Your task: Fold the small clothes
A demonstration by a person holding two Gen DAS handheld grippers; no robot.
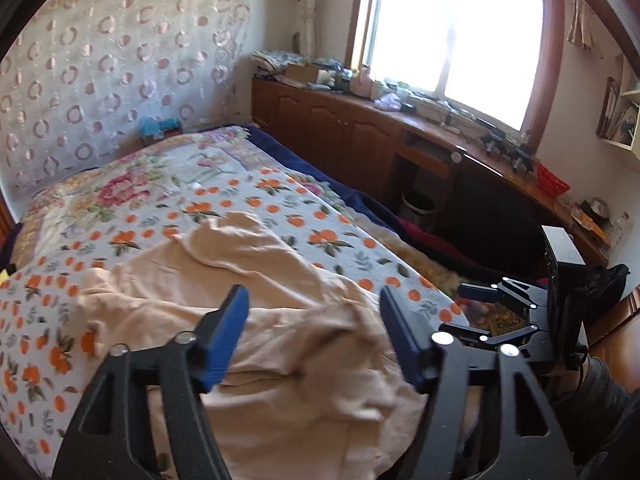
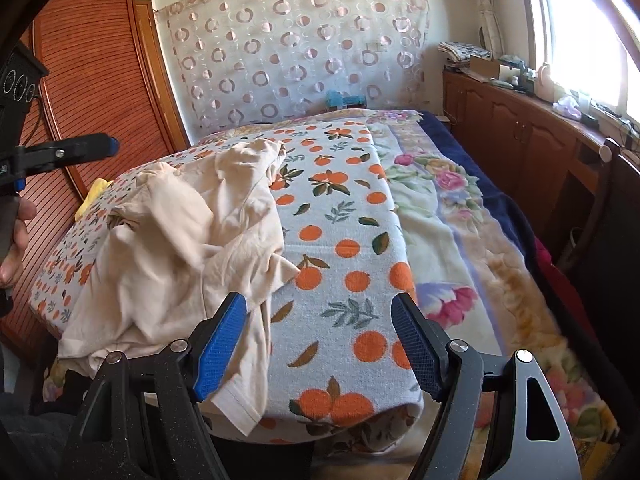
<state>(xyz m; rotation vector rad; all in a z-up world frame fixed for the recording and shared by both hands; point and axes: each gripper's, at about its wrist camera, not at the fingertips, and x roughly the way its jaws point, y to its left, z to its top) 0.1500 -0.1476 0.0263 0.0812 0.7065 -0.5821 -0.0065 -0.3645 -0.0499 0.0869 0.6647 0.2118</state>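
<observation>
A crumpled peach garment (image 1: 256, 304) lies on an orange-print towel (image 1: 312, 224) spread over the bed; it also shows in the right wrist view (image 2: 180, 248), its hem hanging over the front edge. My left gripper (image 1: 314, 300) is open and empty, just above the garment's near part. My right gripper (image 2: 320, 308) is open and empty, over the towel (image 2: 340, 240) beside the garment's right edge, its left pad (image 2: 220, 344) close to the hem. The right gripper also shows in the left wrist view (image 1: 472, 312), and the left gripper in the right wrist view (image 2: 100, 146).
A floral blanket (image 2: 444, 208) covers the bed to the right. A wooden cabinet (image 1: 340, 128) with clutter runs under the window. A wooden wardrobe (image 2: 92, 80) stands left of the bed. A yellow cloth (image 2: 94, 196) lies at the towel's far left.
</observation>
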